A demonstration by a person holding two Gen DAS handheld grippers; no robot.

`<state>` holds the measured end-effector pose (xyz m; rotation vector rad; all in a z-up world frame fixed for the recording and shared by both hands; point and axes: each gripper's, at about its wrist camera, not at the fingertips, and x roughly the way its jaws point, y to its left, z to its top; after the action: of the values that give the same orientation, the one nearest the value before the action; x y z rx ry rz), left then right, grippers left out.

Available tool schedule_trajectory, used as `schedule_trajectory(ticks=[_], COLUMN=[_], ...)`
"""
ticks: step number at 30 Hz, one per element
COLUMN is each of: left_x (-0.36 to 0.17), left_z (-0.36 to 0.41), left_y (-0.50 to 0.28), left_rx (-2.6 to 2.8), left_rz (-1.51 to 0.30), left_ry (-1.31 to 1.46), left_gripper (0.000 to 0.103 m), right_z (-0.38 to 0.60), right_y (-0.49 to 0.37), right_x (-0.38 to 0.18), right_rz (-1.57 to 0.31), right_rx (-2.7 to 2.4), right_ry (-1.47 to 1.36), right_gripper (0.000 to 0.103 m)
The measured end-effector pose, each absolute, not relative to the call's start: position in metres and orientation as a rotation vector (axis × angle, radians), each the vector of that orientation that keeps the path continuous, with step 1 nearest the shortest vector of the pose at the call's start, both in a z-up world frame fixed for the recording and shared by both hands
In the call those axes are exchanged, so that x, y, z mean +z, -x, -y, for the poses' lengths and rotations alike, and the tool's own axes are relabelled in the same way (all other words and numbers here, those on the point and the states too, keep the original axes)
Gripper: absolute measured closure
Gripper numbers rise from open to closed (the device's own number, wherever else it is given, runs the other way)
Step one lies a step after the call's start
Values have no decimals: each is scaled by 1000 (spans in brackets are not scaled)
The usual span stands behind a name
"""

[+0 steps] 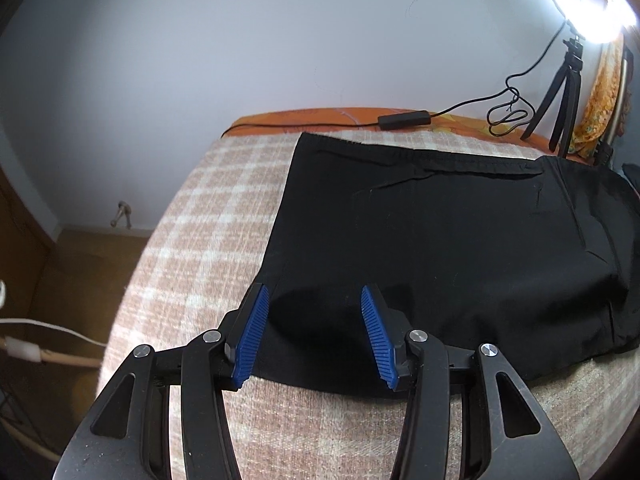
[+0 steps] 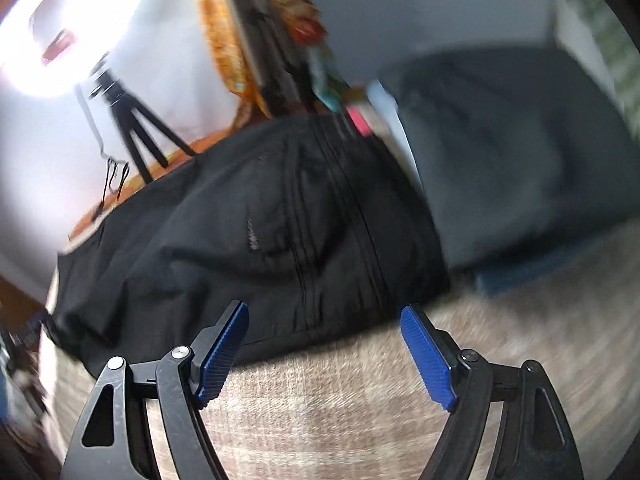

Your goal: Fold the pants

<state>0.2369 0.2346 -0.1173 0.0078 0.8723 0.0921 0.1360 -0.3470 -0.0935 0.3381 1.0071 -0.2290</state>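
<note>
Right now the black pants lie folded on a bed covered with a beige-and-white checked blanket, their elastic waistband toward the far wall and the near folded edge running across in front of both tools. The cloth is fairly flat, with a few creases and a seam line toward its right side.

The left gripper hangs tilted down over the near left corner of the pants. Its jaws stand partly apart, the blue ribbed pads on either side of a stretch of dark fabric, but they do not press on it; nothing is clamped between them. Whether the tips touch the cloth I cannot tell.

The right gripper is released wide, its jaws far apart with nothing between them. It sits over the blanket just short of the near edge of the pants, and the whole right wrist view is smeared with motion blur. In that view double-stitched seams run down the middle of the garment.

Behind the pants an orange patterned sheet shows along the back of the bed, with a black cable and its inline box lying on it. A small black tripod stands at the far right corner under a bright ring light. A dark grey pillow-like bulk rests beside the pants on the right.
</note>
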Motion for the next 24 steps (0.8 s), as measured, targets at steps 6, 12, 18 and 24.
schedule_trajectory(ticks=[6,12,18,24], left_x=[-114,-115,-114,-114], left_z=[-254,-256,-258,-276], left_y=[-227,-215,-208,-200], left_rx=[88,33,2,23], left_rz=[-876,-904,-915,-908], left_ry=[113,227,323,467], left_gripper=[56,56,56,56], right_z=[366,365,359,359], right_y=[-136,-134,-139,-133], right_x=[-112,-112,-113,-98], right_rz=[-965,-884,-864,-814], right_rx=[-256,-332,-467,-433], right_ry=[-571,-625,-544,-532], right_gripper=[19,18,65,86])
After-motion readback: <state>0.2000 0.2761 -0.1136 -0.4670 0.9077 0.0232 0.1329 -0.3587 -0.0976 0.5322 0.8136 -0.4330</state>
